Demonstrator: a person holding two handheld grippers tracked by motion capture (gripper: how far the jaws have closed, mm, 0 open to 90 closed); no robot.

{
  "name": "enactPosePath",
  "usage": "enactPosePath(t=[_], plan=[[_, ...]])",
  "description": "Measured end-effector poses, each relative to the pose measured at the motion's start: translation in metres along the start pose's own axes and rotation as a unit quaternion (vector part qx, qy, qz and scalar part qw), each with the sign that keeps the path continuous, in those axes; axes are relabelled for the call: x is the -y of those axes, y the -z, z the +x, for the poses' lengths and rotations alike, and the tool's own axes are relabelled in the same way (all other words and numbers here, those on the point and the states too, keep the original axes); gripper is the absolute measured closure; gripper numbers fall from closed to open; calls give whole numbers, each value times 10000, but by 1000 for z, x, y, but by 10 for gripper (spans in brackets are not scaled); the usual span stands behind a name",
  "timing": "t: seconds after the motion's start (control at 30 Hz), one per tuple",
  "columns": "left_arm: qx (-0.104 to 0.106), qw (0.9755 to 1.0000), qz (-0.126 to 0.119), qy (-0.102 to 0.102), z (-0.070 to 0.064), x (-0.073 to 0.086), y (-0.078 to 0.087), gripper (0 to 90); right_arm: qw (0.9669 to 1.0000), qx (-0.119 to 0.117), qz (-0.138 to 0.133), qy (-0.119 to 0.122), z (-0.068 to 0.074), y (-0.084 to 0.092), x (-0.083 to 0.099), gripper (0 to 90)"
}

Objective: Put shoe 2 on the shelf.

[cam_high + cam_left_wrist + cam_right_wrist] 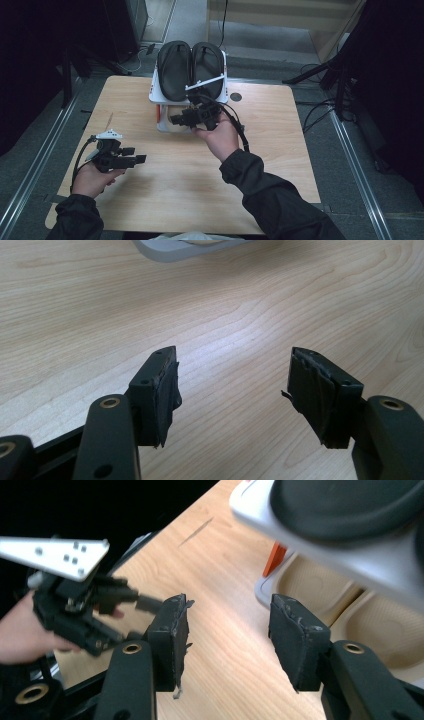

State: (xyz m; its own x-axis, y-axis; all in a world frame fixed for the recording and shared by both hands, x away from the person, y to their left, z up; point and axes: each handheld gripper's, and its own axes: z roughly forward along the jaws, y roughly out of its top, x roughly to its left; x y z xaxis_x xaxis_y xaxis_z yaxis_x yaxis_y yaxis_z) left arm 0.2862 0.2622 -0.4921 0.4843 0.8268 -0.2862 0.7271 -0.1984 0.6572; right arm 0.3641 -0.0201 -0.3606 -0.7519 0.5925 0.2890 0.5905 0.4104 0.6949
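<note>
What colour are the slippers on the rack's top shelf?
Black, both slippers; the high view shows them best.

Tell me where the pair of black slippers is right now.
In the high view the black slippers lie side by side on the upper level of the white rack at the table's far edge, just beyond the right gripper.

The left claw (230, 400) hangs over the bare tabletop (225, 315), its two black jaws standing wide apart with nothing between them. Each jaw carries a dark, worn pad; the tape on the right pad (312, 395) is frayed at its inner edge, and the left pad (165, 390) is ragged at its lower corner. At the far edge, left of the middle, the rounded rim of a grey tray (175, 249) rests on the light wood.
</note>
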Motion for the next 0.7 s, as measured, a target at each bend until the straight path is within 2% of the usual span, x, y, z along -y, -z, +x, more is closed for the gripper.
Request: enactPosePath(t=[0.13,0.2,0.3,0.47,0.7], plan=[[36,10000,40,-58,-2,-2,-3,376,9999,-7,33,117,3,-2,14,504],[47,9999,61,-70,-2,-3,-3,375,9999,-75,47,122,2,-5,20,500],[77,9999,72,-65,-3,-4,-5,375,9993,-197,66,295,-1,-8,31,490],[96,9998,92,-115,-3,-6,-7,375,9994,-264,120,192,-7,-14,48,488],[73,9998,102,-165,-3,-8,-10,376,9993,-350,48,148,-18,-15,68,480]])
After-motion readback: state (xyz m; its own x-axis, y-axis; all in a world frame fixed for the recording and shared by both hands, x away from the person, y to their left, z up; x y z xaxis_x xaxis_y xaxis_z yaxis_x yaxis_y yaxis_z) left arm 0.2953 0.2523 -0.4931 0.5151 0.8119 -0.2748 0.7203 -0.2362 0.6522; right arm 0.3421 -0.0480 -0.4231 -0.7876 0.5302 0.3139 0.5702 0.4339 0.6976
